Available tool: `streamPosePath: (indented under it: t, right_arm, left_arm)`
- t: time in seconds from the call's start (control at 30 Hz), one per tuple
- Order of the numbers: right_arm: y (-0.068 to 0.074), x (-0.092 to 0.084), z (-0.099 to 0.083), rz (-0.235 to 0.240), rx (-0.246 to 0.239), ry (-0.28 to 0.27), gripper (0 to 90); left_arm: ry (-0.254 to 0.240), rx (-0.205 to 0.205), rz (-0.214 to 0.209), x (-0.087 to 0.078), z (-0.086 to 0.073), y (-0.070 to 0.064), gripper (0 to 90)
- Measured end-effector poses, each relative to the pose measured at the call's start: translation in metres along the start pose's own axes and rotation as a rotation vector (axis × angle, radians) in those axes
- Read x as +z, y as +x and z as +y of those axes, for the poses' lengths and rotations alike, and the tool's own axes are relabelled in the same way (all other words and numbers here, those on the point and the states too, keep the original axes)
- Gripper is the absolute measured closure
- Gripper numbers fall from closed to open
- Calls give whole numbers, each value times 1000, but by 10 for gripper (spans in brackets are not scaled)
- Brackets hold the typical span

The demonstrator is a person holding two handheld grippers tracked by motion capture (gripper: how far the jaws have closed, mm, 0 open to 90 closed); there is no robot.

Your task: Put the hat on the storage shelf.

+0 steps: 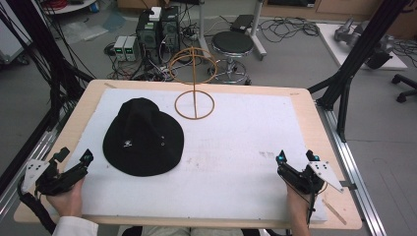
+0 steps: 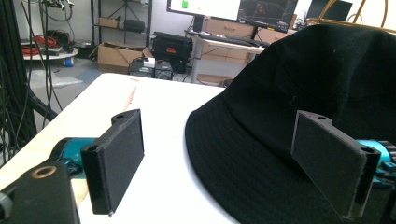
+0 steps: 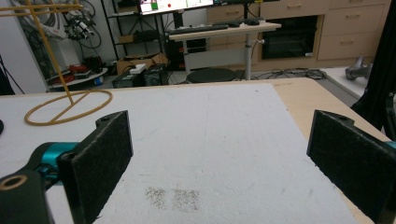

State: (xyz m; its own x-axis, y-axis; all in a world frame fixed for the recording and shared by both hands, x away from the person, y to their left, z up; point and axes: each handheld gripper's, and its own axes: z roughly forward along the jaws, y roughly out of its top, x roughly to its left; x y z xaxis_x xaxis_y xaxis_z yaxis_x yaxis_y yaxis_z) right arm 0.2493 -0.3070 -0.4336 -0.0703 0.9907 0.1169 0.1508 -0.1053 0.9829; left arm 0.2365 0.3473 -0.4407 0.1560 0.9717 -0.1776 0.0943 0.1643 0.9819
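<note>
A black wide-brimmed hat (image 1: 142,137) lies flat on the white mat (image 1: 236,147), left of centre. Behind it stands a tan wire hat stand (image 1: 194,83) with a ring base and a ring top. My left gripper (image 1: 74,158) rests at the mat's near left corner, open, with nothing between its jaws. In the left gripper view the hat (image 2: 303,107) lies just ahead and to the right of that gripper (image 2: 224,158). My right gripper (image 1: 297,158) sits at the near right, open and empty. In the right gripper view the stand's base (image 3: 67,107) shows far left.
The mat covers a pale wooden table (image 1: 324,132). Black frame posts (image 1: 354,54) rise at both sides. Beyond the far edge are a round stool (image 1: 232,44), computer boxes (image 1: 157,29) and cables on the floor. A faint grey smudge (image 3: 173,198) marks the mat ahead of my right gripper.
</note>
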Motion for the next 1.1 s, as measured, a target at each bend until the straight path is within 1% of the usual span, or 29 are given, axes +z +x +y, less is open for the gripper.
streamPosePath:
  t: [0.27,0.5,0.9,0.97,1.03,1.07,1.1]
  right_arm:
    - [0,-1,0,2,9,-2,59]
    - [-1,-1,0,1,14,3,59]
    - [0,-1,0,2,7,2,59]
    - [0,-1,0,-1,0,7,59]
    - [3,-1,2,-4,-30,19,60]
    - [3,-1,2,-4,-30,19,60]
    - [6,-1,3,2,-41,17,60]
  left_arm:
    - [-4,-11,2,-1,0,1,175]
    - [-3,-9,4,-1,0,1,174]
    - [-2,-11,3,-1,0,1,174]
    - [0,-5,1,-1,0,0,174]
    - [5,15,2,-1,2,-2,175]
    - [4,22,-1,0,3,-3,175]
    - [2,31,-6,0,5,-4,174]
